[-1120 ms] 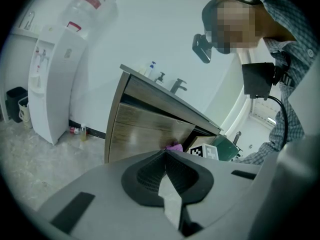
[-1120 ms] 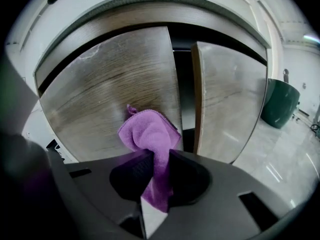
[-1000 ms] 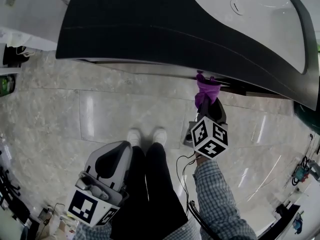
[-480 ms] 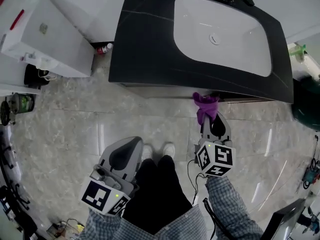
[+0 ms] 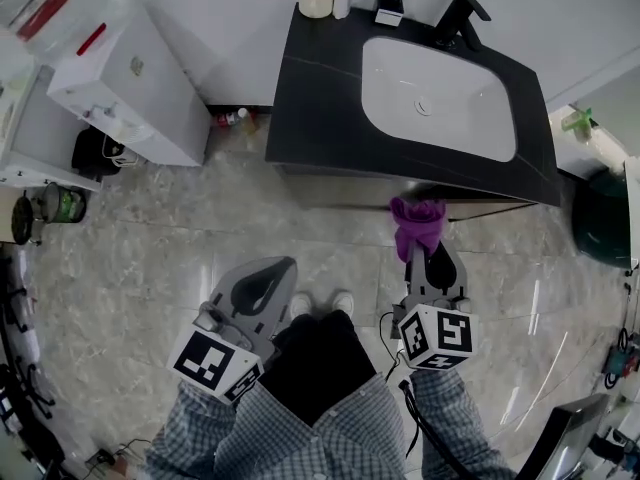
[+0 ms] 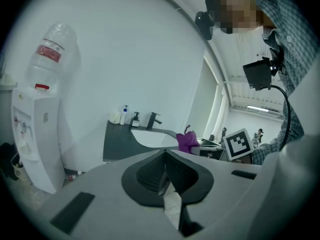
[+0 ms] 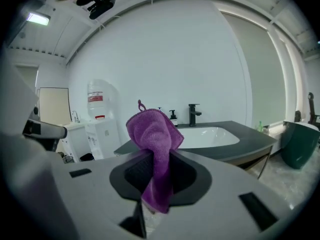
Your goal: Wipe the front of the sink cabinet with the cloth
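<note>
Far left there's a white water dispenser with a clear bottle on top (image 5: 120, 88), standing against the wall. The left gripper (image 5: 272, 271) hangs low over the marble-look tiled floor (image 5: 130, 258), just beside the person's dark trousers (image 5: 315, 368). Its jaws are pressed together with nothing between them, as its own view shows.

Moving right, the right gripper (image 5: 430, 256) points at the sink cabinet with the black stone top and white oval basin (image 5: 320, 98), and its jaws are clamped on a bunched purple microfibre cloth (image 5: 416, 223). The cloth sticks up out of the jaws and sits right at the front edge of the countertop, right of centre. Whether it's actually touching the cabinet front can't be told.

A black tap (image 5: 458, 16) and a couple of pump bottles (image 5: 390, 3) stand at the back of the top. Off to the far right — a dark green bin (image 5: 600, 223).
</note>
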A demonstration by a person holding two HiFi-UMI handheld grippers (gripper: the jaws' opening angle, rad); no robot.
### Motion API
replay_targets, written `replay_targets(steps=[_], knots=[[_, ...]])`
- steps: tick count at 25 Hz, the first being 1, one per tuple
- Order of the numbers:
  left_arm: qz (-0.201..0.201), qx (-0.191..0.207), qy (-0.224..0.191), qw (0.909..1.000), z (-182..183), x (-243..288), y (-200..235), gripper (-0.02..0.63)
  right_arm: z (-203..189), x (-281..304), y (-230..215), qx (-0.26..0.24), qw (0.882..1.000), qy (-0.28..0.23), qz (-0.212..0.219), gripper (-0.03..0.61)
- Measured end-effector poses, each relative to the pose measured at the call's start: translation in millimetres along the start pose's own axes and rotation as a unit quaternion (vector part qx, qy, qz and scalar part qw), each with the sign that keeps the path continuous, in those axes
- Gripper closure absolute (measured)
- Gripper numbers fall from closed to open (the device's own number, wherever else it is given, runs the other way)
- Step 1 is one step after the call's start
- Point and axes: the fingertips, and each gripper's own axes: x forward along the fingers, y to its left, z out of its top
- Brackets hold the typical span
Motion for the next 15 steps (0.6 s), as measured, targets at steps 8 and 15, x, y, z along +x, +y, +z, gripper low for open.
replay_targets(steps=[8, 15], knots=[[0.01, 0.013, -0.001, 0.9999, 1, -52, -14, 0.603, 19, -62, 29, -0.002, 0.999, -0.038, 0.025, 0.503], [0.012, 0.01, -0.026, 0.9995, -10, -81, -92, 0.603, 14, -142, 29, -0.017, 0.997, -0.042, 0.059, 0.503]])
